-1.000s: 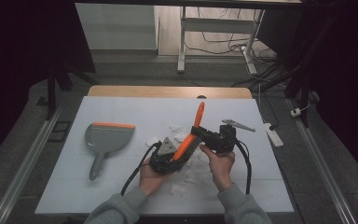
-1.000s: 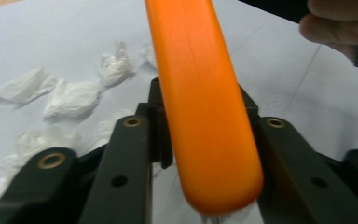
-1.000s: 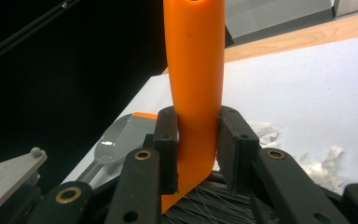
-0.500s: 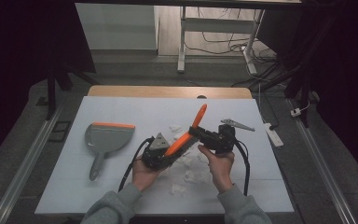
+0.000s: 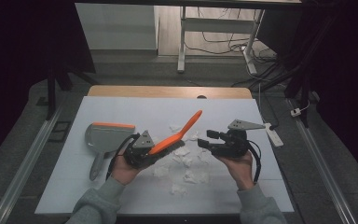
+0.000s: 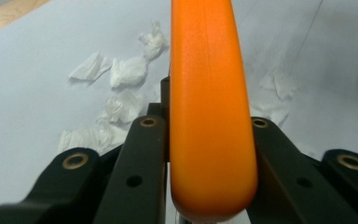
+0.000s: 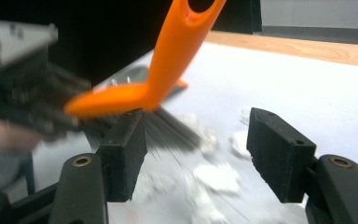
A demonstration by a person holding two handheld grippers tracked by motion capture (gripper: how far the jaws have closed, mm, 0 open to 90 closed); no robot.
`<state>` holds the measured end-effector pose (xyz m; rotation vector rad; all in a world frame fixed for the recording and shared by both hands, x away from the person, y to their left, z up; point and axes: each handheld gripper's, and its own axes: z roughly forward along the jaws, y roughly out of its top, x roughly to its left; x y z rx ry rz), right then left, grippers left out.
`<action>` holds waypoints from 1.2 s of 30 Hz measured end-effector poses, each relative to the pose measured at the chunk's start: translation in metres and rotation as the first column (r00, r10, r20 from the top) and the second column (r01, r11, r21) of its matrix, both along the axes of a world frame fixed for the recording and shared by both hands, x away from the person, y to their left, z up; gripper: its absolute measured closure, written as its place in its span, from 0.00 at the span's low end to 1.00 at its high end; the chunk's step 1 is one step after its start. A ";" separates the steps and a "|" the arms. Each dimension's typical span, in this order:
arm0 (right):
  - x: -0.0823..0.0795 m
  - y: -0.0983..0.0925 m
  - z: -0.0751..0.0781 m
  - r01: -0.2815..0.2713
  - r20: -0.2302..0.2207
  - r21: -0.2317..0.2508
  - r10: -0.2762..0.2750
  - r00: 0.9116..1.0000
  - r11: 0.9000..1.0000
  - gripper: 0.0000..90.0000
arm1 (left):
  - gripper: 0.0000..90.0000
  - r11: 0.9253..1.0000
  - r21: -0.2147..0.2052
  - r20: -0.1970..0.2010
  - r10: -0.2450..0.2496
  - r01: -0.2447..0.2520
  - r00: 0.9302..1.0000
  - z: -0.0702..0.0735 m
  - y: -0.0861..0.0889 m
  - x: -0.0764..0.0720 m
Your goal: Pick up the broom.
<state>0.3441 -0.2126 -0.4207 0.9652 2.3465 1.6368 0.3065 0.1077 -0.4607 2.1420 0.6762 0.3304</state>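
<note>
An orange-handled brush [image 5: 182, 133] with dark bristles is clamped at its head end in my left gripper [image 5: 161, 153], its handle slanting up and to the right. In the left gripper view the orange brush back [image 6: 209, 116] sits tight between the two black jaws. My right gripper [image 5: 206, 139] hovers just right of the brush; its jaws have just been opening and nothing is between them. In the right gripper view the fingers [image 7: 126, 144] stand wide apart, with the brush [image 7: 168, 70] and the left gripper [image 7: 23, 93] beyond them. Several crumpled paper scraps [image 5: 182, 161] lie on the table below.
A grey dustpan [image 5: 103, 139] with an orange lip lies to the left on the white tabletop [image 5: 242, 107]. More paper scraps [image 6: 121, 74] lie under the brush. A white remote-like object [image 5: 274, 135] rests at the right edge.
The right gripper has let go of the brush, opened and drawn back to the right. The left gripper has carried the brush left, and its handle now slants lower.
</note>
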 end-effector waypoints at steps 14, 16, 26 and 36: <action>-0.012 -0.003 0.011 -0.052 0.076 -0.203 0.068 0.995 0.978 0.41 | 0.86 0.997 0.053 -0.033 -0.059 0.061 0.998 0.006 0.006 0.002; -0.014 -0.001 0.013 -0.060 0.078 -0.207 0.078 0.994 0.976 0.41 | 0.86 0.997 0.055 -0.032 -0.060 0.061 0.998 0.007 0.005 0.001; -0.022 -0.001 0.020 -0.090 0.126 -0.240 0.122 0.984 0.967 0.41 | 0.86 0.990 0.098 -0.069 -0.091 0.098 0.993 0.005 -0.001 0.007; -0.028 0.006 0.028 -0.118 0.168 -0.313 0.178 0.970 0.942 0.41 | 0.86 0.964 0.220 -0.094 -0.132 0.150 0.987 0.018 -0.021 0.015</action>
